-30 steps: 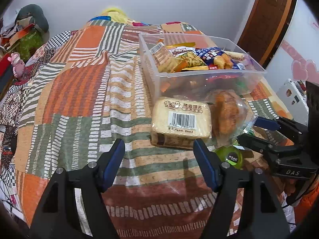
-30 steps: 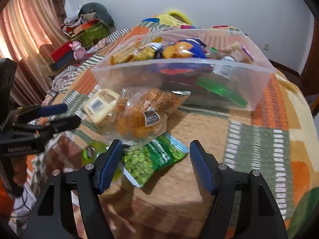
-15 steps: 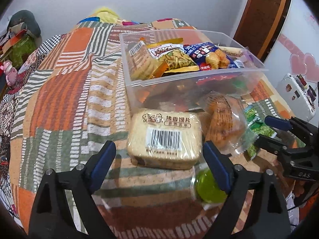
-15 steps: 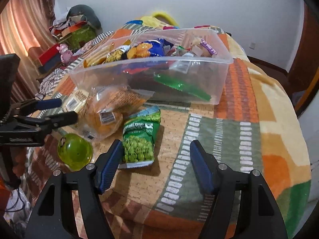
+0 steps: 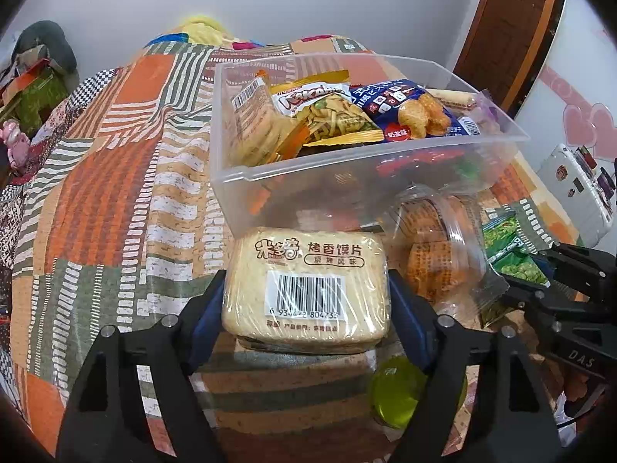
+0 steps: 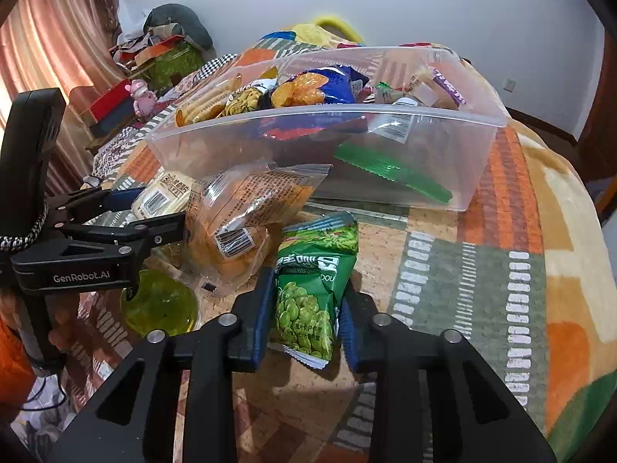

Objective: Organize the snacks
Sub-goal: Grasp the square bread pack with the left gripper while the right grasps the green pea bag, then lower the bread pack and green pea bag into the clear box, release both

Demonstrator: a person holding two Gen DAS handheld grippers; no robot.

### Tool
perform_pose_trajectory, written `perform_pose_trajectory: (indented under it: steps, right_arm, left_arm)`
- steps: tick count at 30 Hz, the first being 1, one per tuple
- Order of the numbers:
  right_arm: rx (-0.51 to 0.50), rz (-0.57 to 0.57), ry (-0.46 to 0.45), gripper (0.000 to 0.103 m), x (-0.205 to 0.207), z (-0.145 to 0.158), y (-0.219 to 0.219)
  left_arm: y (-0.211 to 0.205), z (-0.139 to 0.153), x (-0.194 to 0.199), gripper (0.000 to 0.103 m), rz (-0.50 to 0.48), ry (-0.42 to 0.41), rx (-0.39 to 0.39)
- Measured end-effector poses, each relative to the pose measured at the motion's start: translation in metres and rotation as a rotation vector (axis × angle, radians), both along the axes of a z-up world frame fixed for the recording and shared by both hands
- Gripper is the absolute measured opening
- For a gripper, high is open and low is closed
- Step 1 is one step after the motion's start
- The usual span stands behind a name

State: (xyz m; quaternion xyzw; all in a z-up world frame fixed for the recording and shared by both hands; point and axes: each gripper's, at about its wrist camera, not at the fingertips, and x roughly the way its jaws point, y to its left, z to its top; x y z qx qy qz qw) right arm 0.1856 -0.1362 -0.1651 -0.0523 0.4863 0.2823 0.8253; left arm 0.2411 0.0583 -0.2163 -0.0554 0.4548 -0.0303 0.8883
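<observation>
A beige pack of toasted bun slices (image 5: 308,270) with a barcode lies on the blanket in front of the clear plastic bin (image 5: 347,177). My left gripper (image 5: 306,285) straddles it; the jaws are closing and both blue pads touch its sides. In the right wrist view, the right gripper (image 6: 306,289) is shut on a green pea packet (image 6: 308,262), crumpling its lower half. The left gripper (image 6: 160,210) shows there too, around the beige pack (image 6: 162,196). The bin (image 6: 424,162) holds several snack bags.
A clear bag of orange cakes (image 6: 239,212) leans between the two packs and the bin. A green round cup (image 6: 160,303) sits near the bed's edge. A white suitcase (image 5: 574,193) stands right of the bed; clutter is piled at the far left.
My left gripper moved forward until the beige pack sat between its fingers, and the jaws narrowed onto it. The right gripper's jaws closed on the green pea packet.
</observation>
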Motion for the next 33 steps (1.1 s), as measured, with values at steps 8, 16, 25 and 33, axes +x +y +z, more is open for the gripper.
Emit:
perform_pose_trajectory:
  steps: [8, 16, 25, 33]
  right_arm:
    - [0.01, -0.03, -0.025, 0.026, -0.003, 0.01, -0.012]
    - [0.037, -0.065, -0.093, 0.026, -0.005, 0.038, -0.024]
    - [0.08, -0.099, -0.189, 0.026, 0.01, 0.072, -0.03]
    - [0.099, -0.112, -0.252, 0.026, 0.029, 0.087, -0.025]
  left_arm:
    - [0.008, 0.014, -0.014, 0.077, 0.027, -0.011, -0.006]
    - [0.015, 0.055, -0.03, 0.077, 0.053, -0.095, -0.007]
    - [0.013, 0.101, -0.02, 0.077, 0.061, -0.204, -0.027]
    - [0.008, 0.112, 0.012, 0.077, 0.06, -0.233, -0.045]
